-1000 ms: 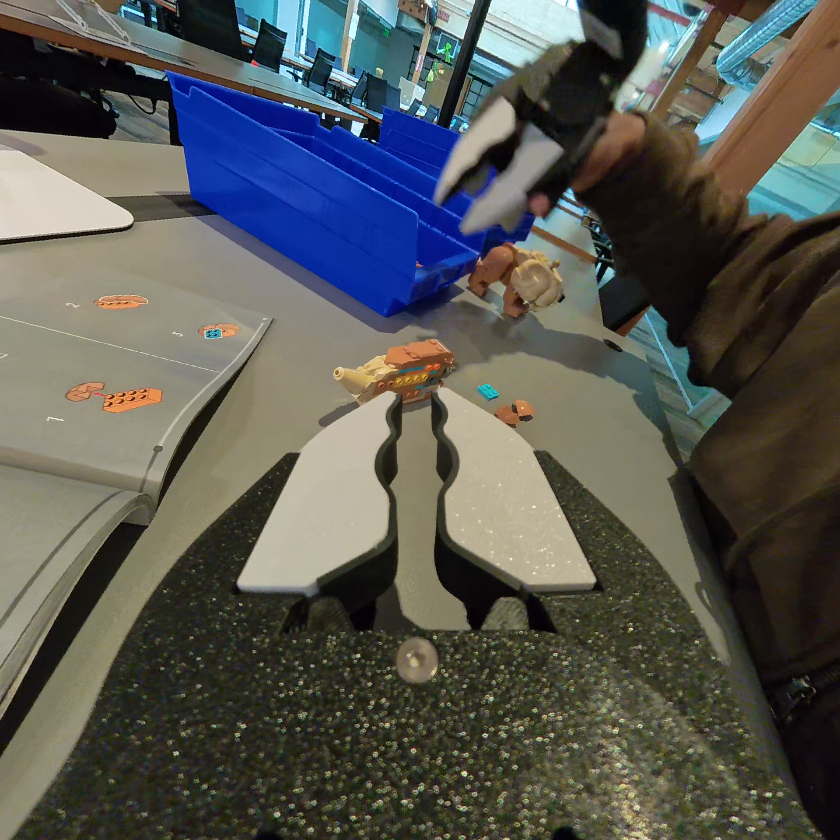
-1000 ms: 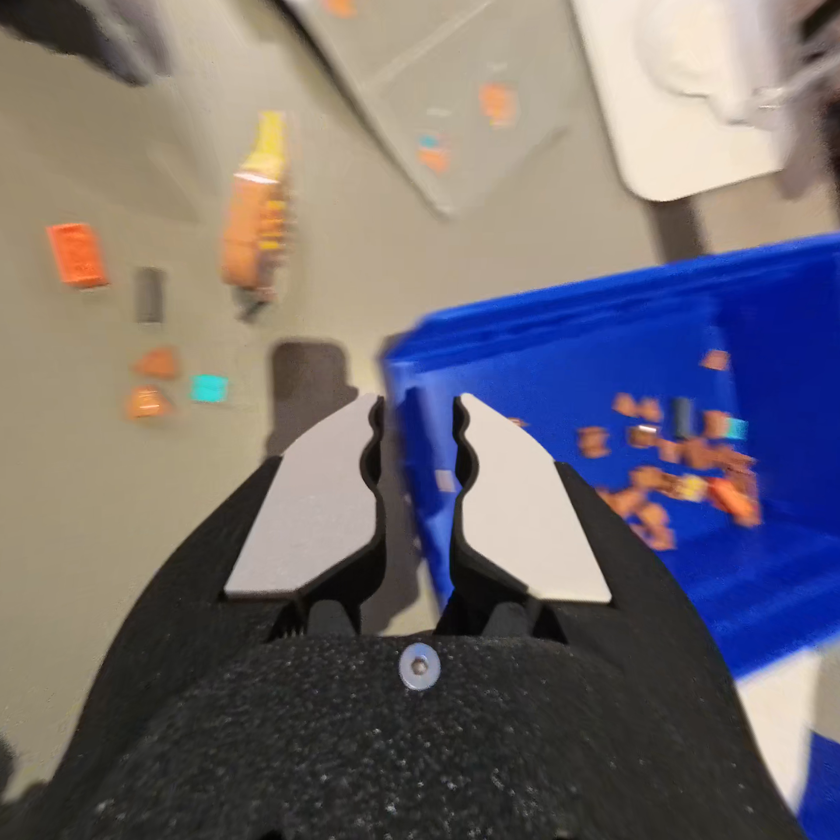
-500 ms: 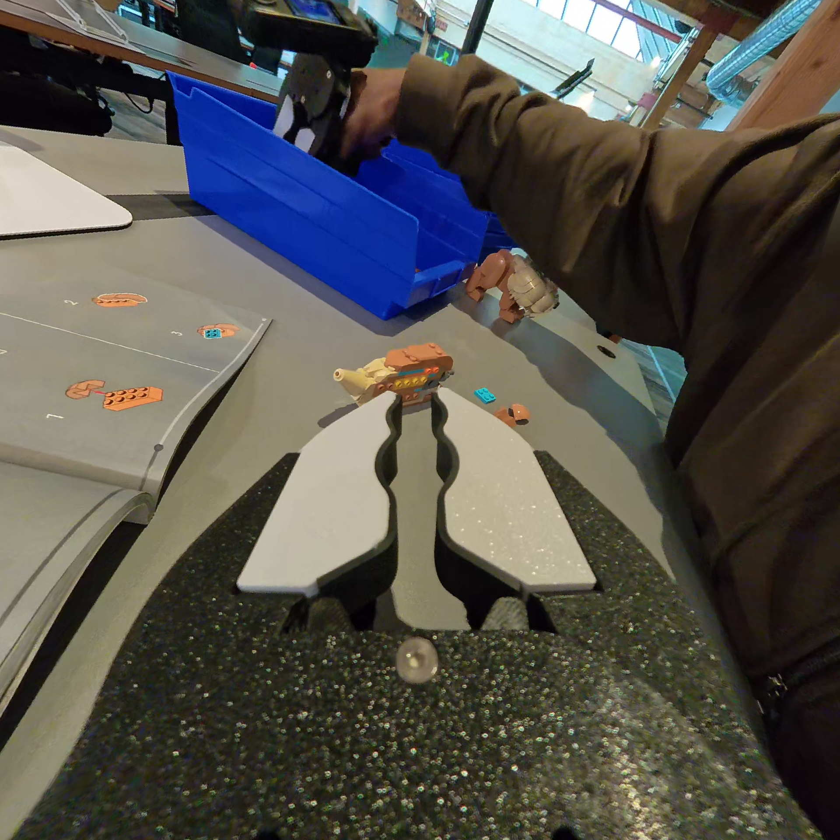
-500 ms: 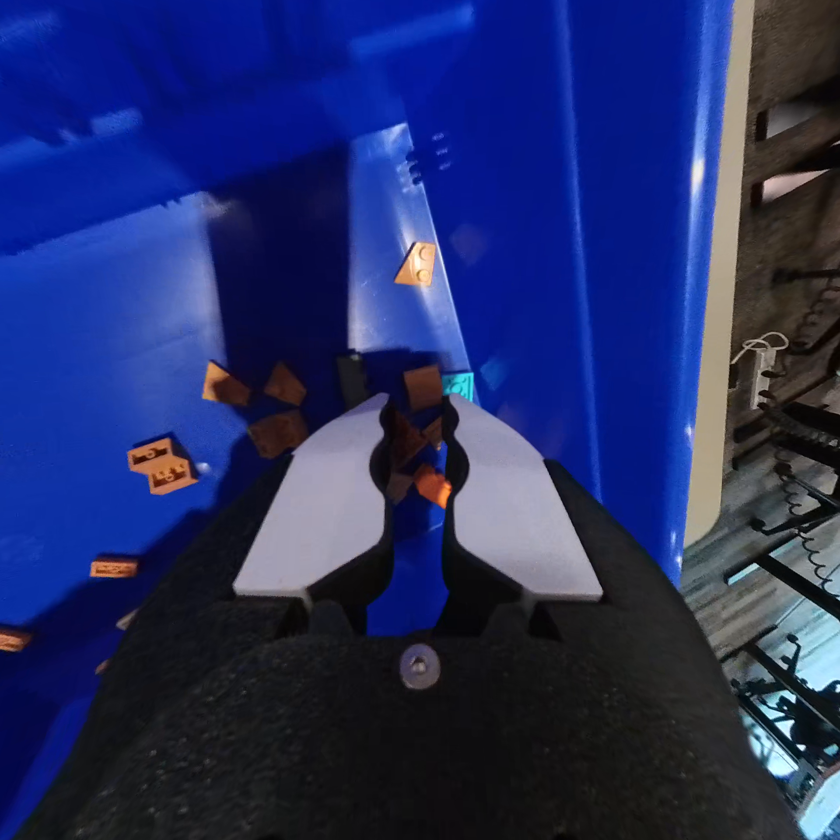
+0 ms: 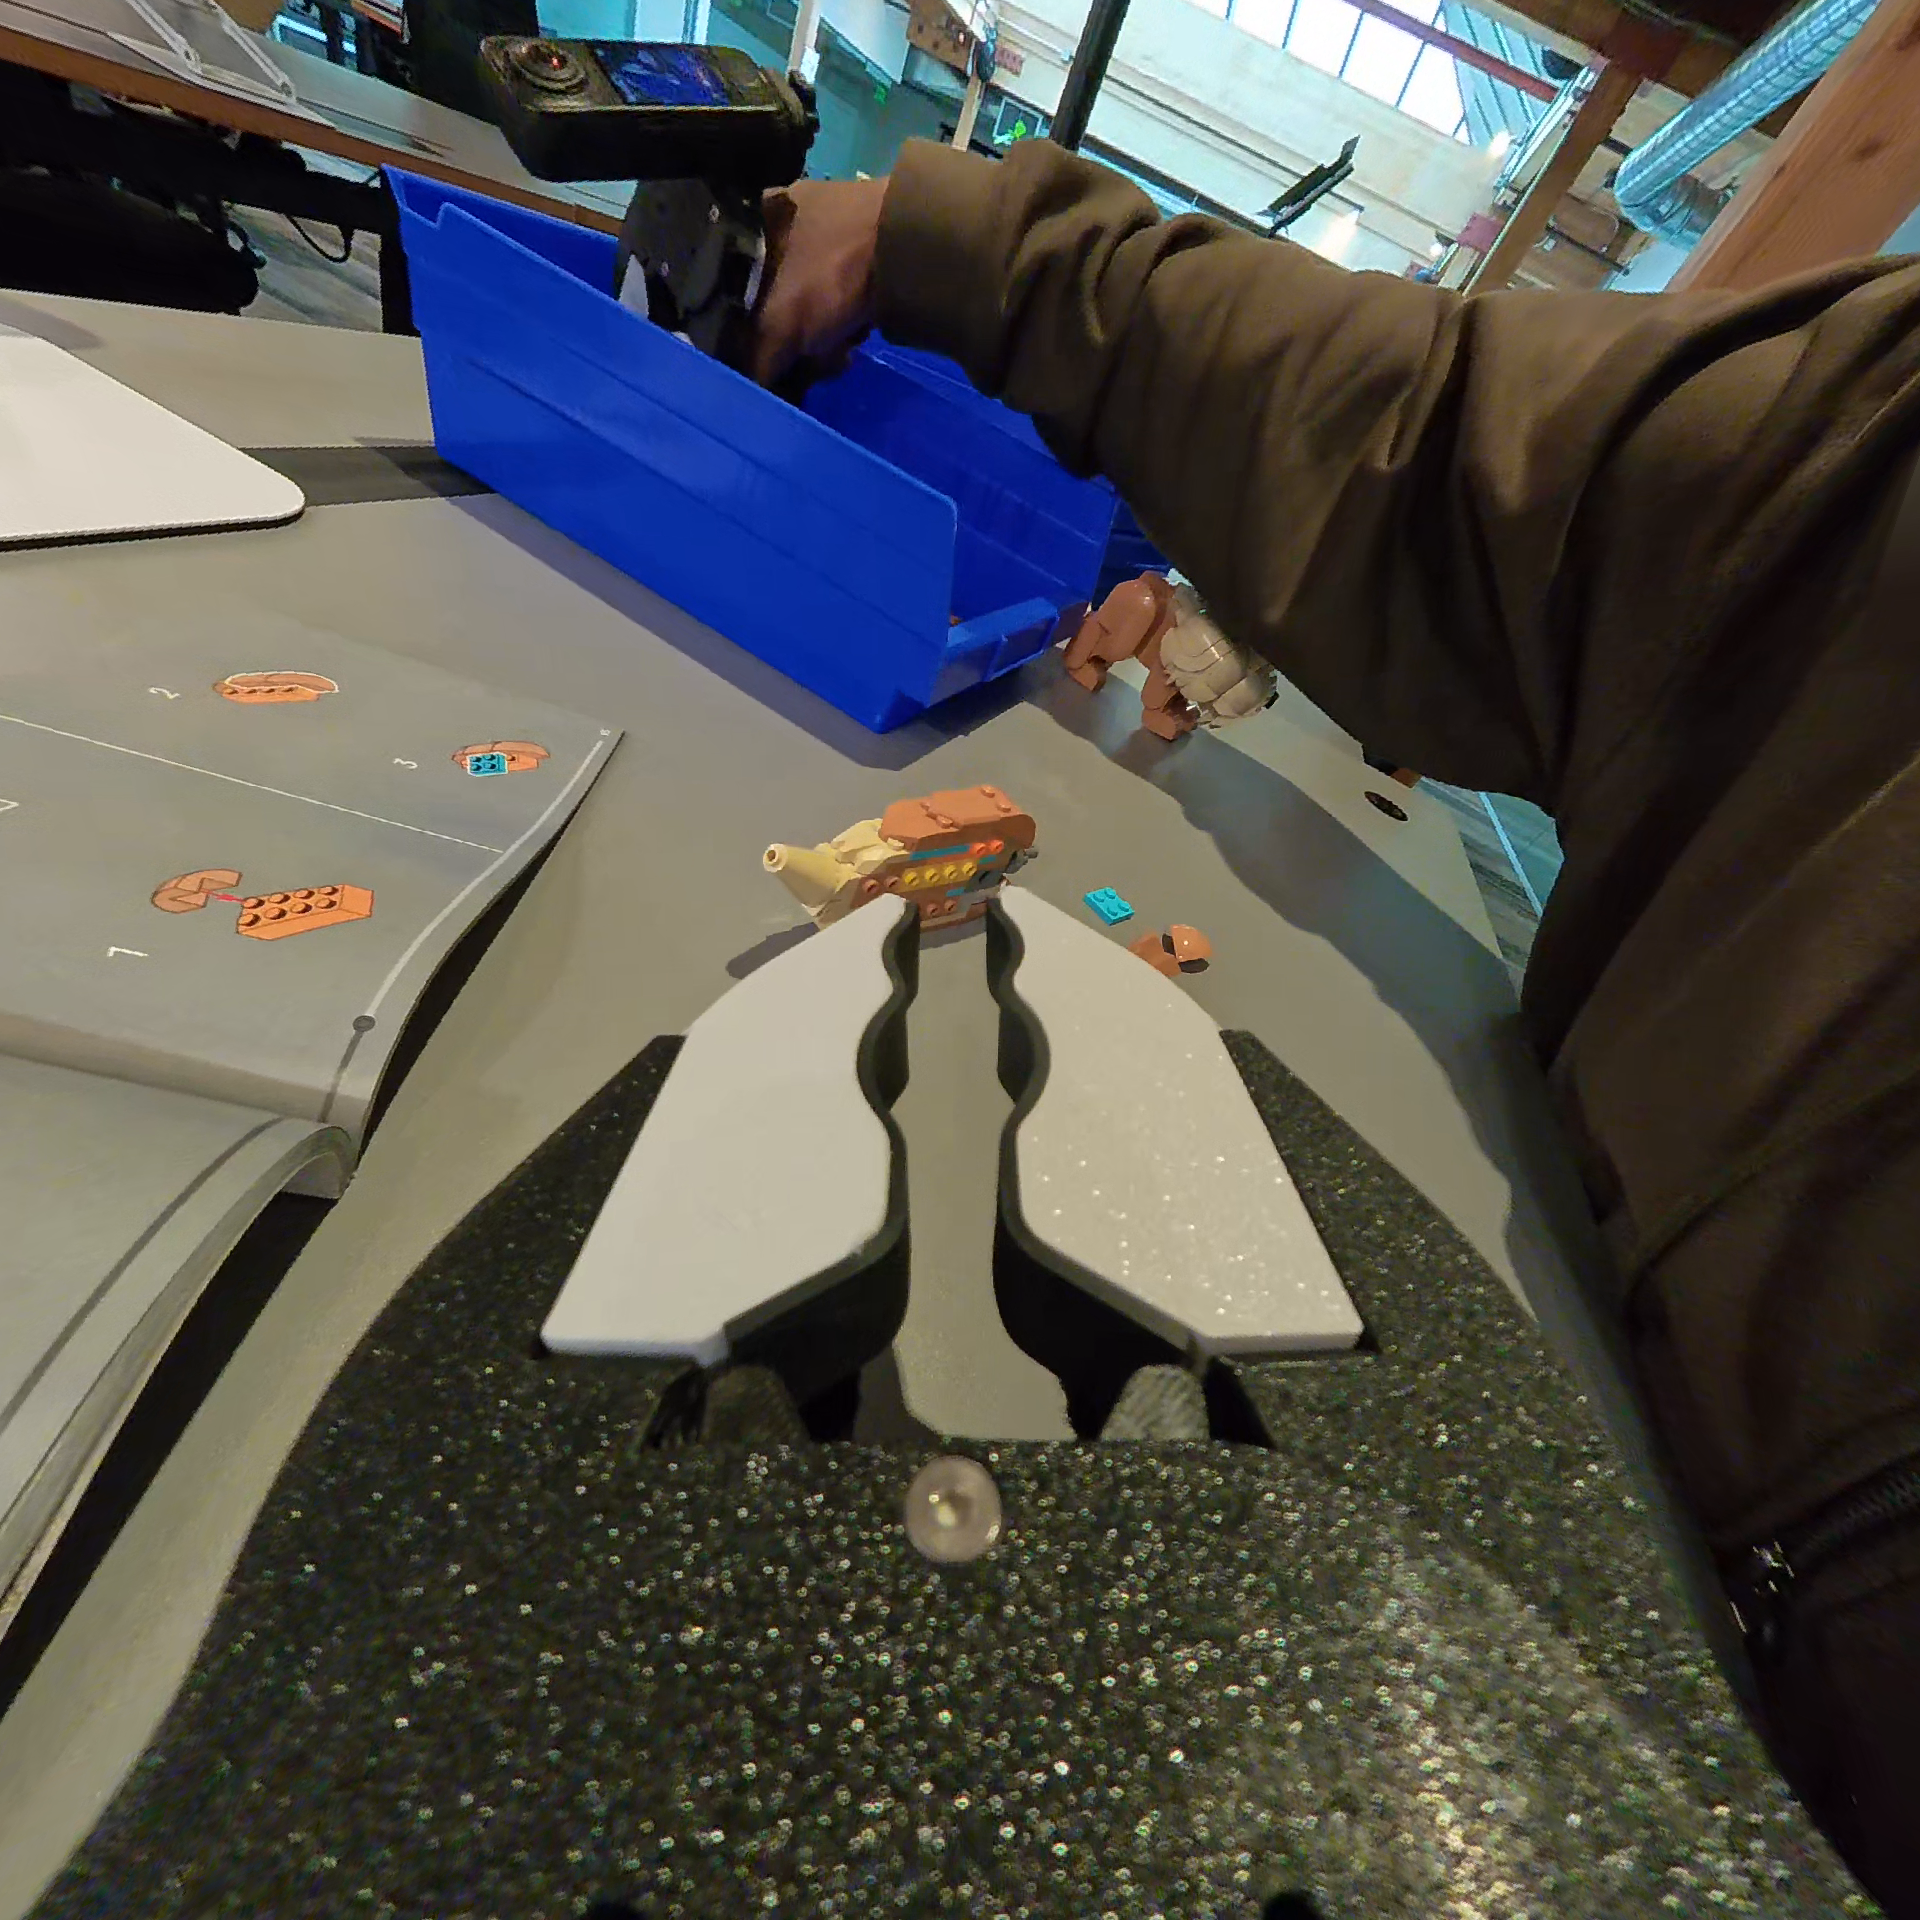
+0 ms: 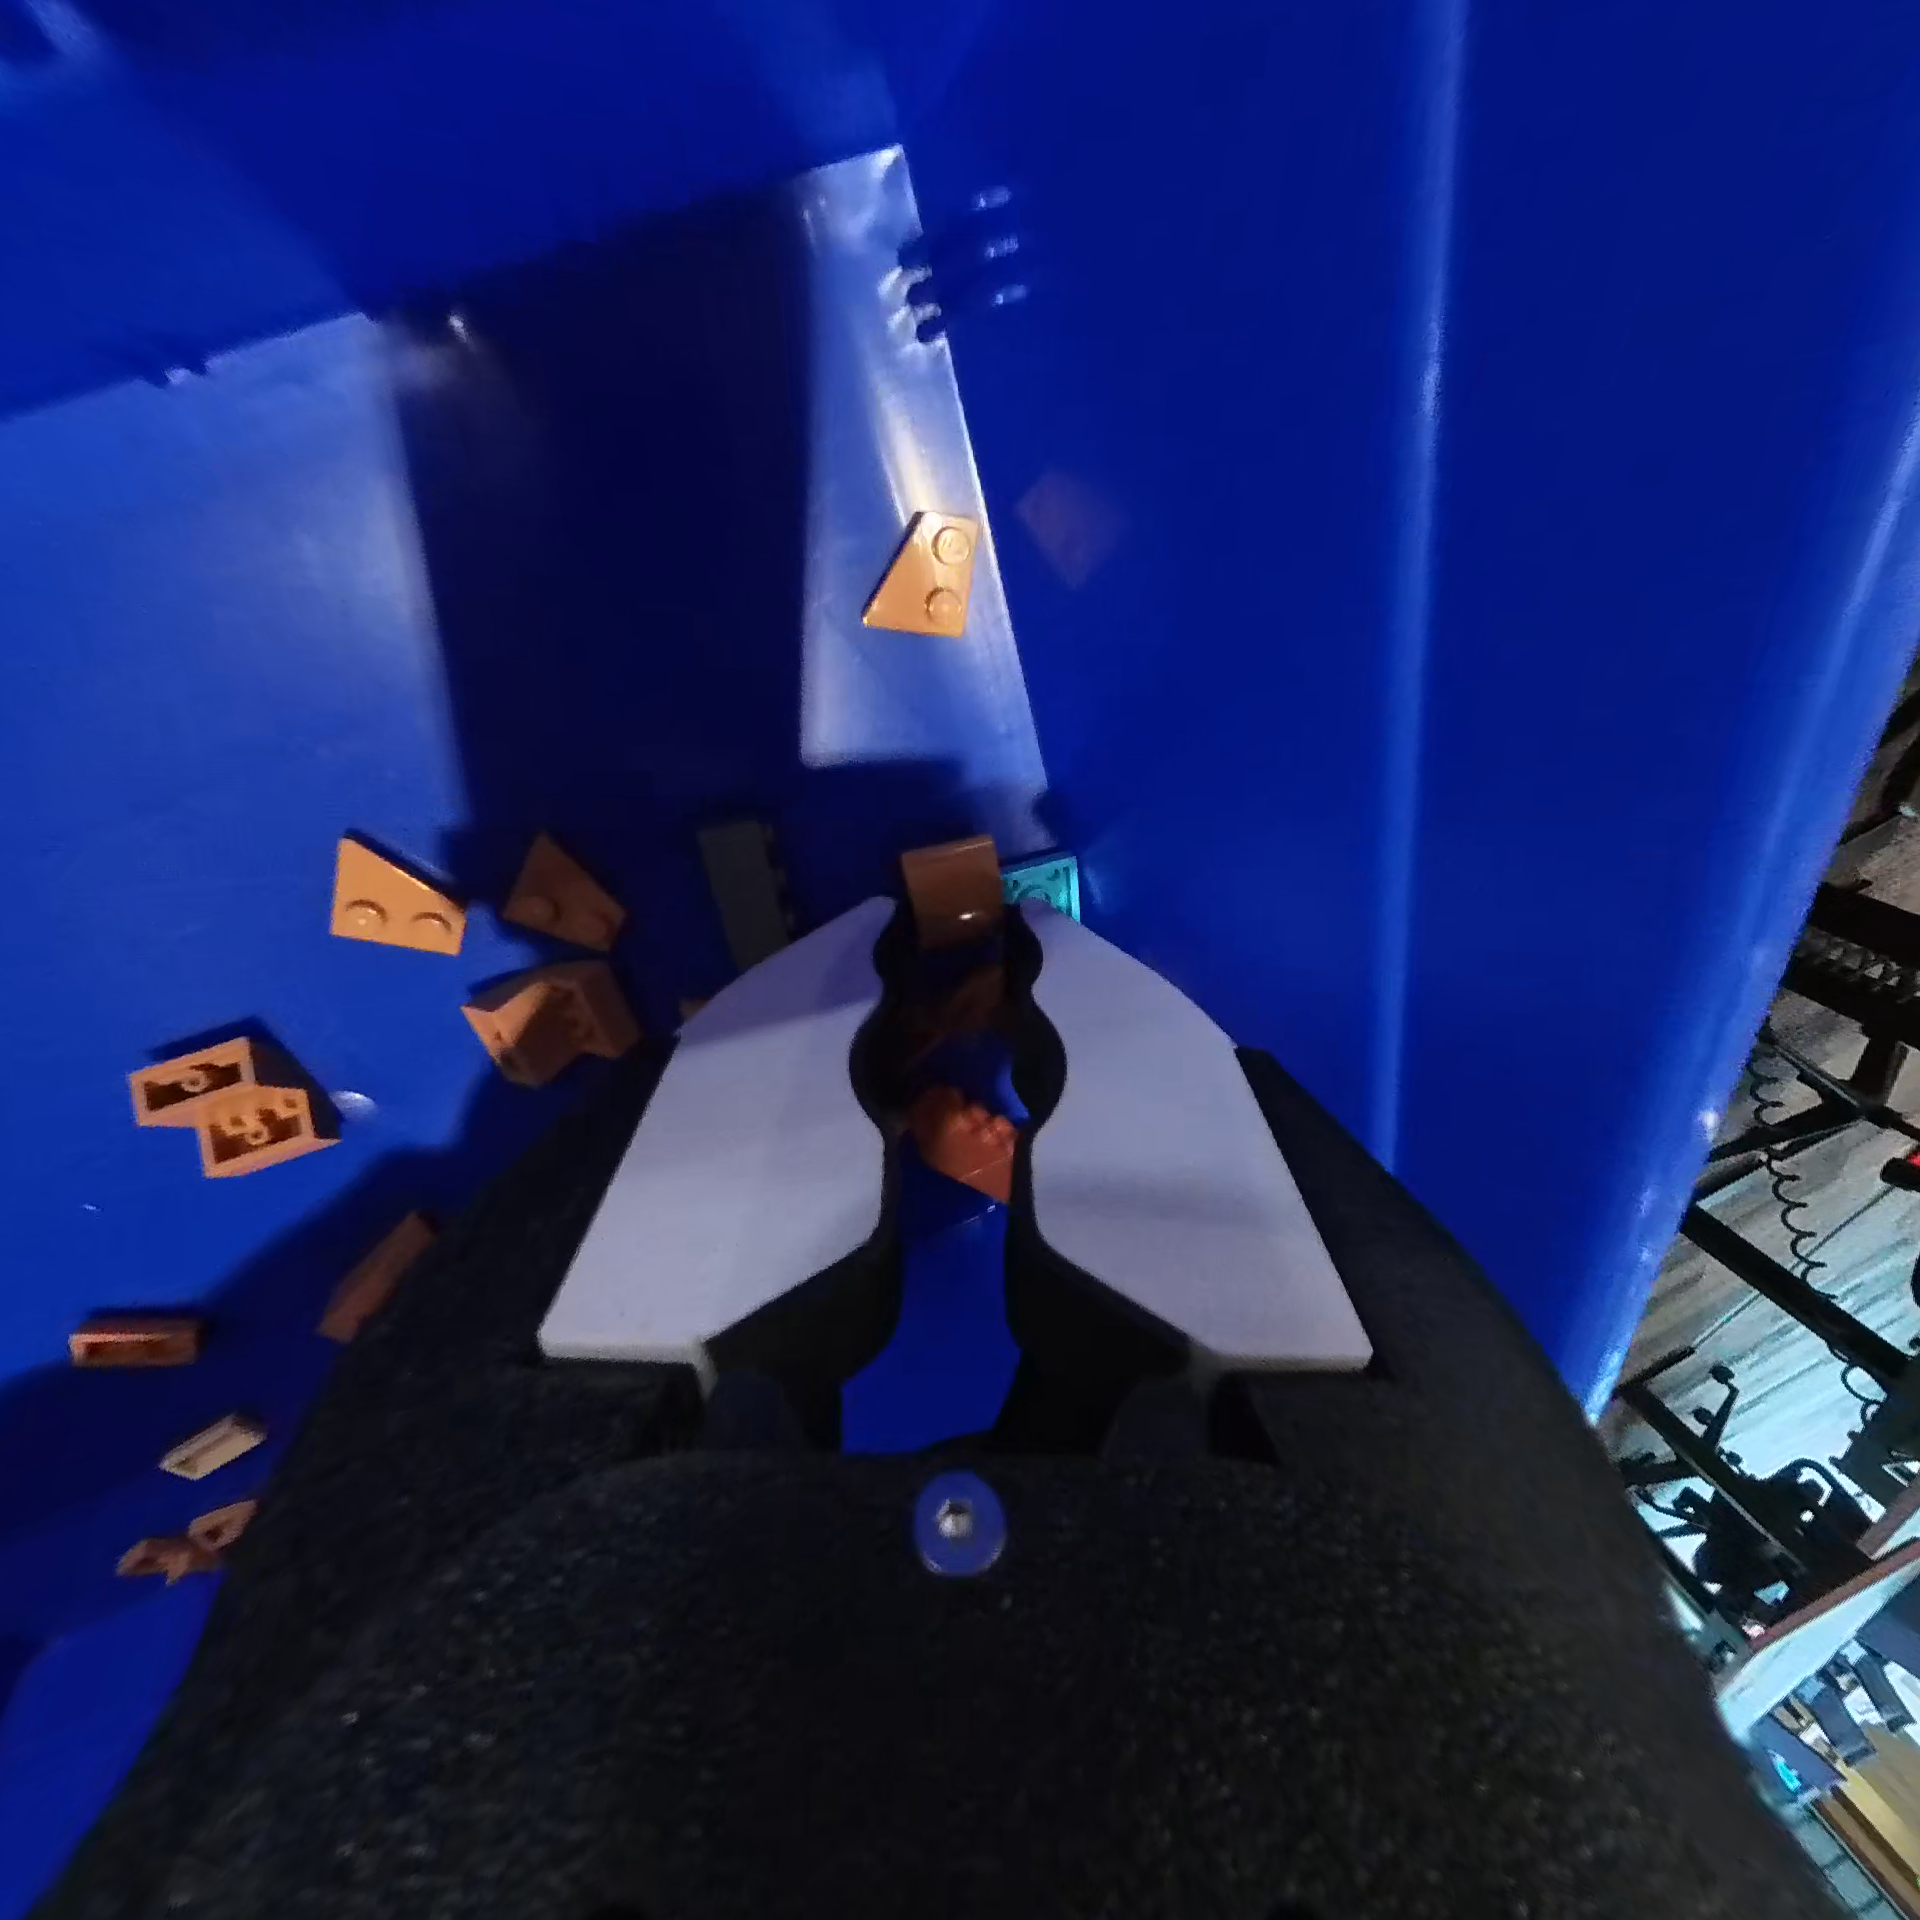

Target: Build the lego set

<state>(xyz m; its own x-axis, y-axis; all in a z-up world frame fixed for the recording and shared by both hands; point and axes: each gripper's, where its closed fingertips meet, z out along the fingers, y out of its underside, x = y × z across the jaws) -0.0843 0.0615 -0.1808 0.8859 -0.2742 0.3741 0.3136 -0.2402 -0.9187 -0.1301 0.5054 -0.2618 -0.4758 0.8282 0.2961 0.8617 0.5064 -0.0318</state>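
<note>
Right tool [image 6: 958, 914] tips flanking brown brick [image 6: 948, 891], inside blue bin [image 6: 1351, 520]

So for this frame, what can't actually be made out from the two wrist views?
- Right wrist view: whether the right gripper grips the brown piece at its tips or only frames it; the fingers cover the contact.
- Right wrist view: pieces under the gripper body are hidden.
- Left wrist view: the blue bin contents, blocked by its near wall and the sleeve.
- Left wrist view: the finished brown model is partly covered by the sleeve.
</note>
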